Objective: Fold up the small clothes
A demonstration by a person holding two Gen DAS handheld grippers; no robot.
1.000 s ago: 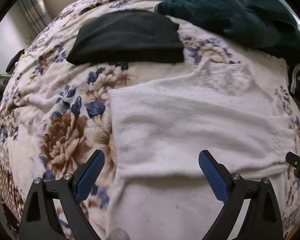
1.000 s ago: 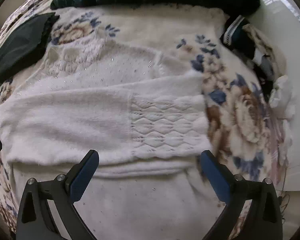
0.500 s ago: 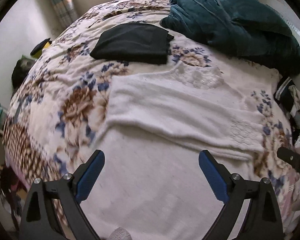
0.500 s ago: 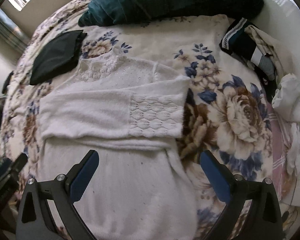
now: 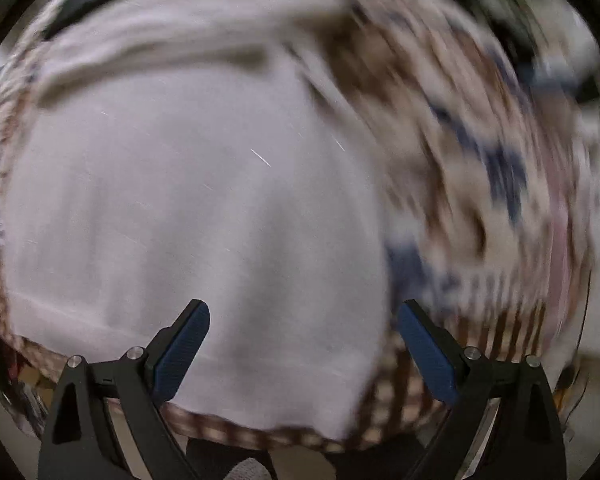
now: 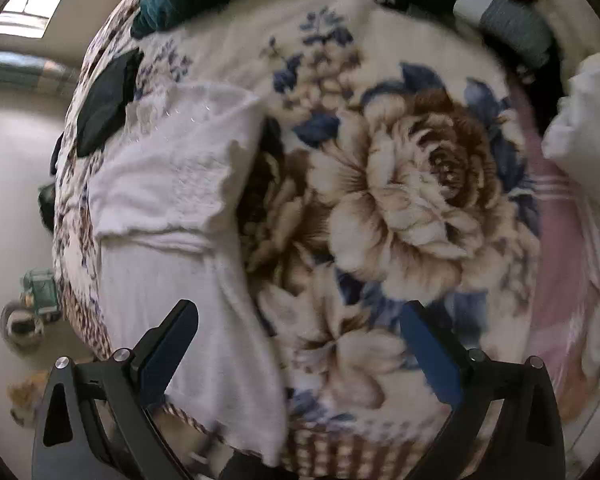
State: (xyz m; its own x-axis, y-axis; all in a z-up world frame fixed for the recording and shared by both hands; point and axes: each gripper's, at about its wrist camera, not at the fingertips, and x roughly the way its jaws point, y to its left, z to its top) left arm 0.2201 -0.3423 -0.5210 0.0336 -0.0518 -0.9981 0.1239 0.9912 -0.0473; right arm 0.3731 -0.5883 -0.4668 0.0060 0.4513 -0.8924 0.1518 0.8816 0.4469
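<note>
White sweater lies flat on floral blanket, sleeve folded across its chest. Left gripper and right gripper both have jaws apart, empty. Risk: left view is badly blurred; a hasty hem pinch could catch blanket too.

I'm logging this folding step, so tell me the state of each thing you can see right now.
White sweater: flat on the bed, sleeve folded across the chest.
Black garment: folded, beside the sweater's collar.
Left gripper: open, empty.
Right gripper: open, empty.
</note>
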